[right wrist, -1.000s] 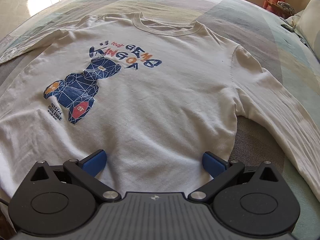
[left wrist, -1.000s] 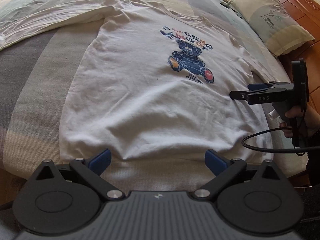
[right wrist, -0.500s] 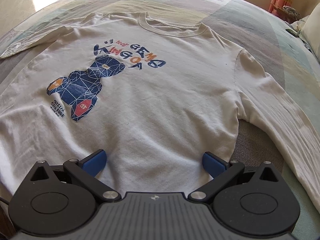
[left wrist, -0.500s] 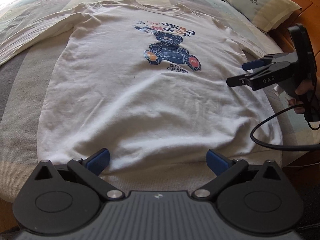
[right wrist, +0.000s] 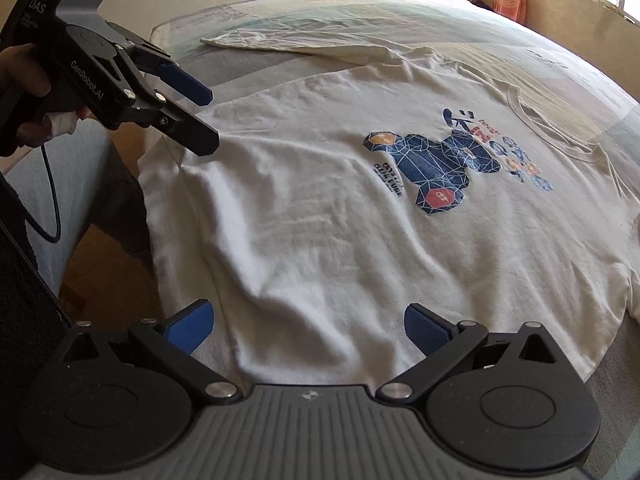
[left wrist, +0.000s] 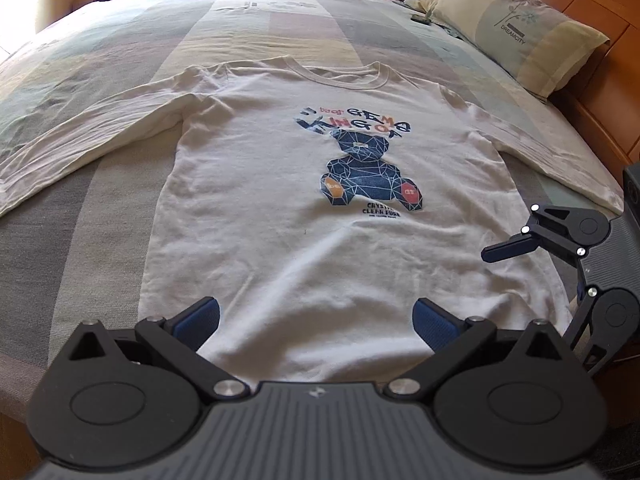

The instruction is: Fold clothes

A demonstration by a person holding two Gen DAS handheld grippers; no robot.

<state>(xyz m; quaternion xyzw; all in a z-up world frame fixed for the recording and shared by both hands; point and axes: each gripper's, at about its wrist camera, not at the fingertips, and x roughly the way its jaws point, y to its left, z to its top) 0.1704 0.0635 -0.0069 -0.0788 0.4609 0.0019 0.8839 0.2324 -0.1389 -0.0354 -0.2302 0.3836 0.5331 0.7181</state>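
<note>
A white long-sleeved shirt (left wrist: 320, 248) with a blue bear print lies flat, front up, on the bed; it also shows in the right wrist view (right wrist: 360, 232). Its sleeves spread out to both sides. My left gripper (left wrist: 316, 322) is open and empty just above the shirt's bottom hem; in the right wrist view it (right wrist: 206, 118) hovers over the hem's corner. My right gripper (right wrist: 306, 326) is open and empty above the hem's other side; in the left wrist view it (left wrist: 508, 280) is at the right edge, its lower finger hidden.
The bed (left wrist: 80, 92) has a striped pastel sheet. A pillow (left wrist: 516, 28) lies at the wooden headboard (left wrist: 608, 8) on the far right. The bed's edge and the floor (right wrist: 100, 264) lie just behind the hem. A cable (right wrist: 48, 200) hangs from the left gripper.
Both grippers have swung round to the shirt's bottom hem. The right gripper now looks along the shirt from the hem's side. Both stayed open.
</note>
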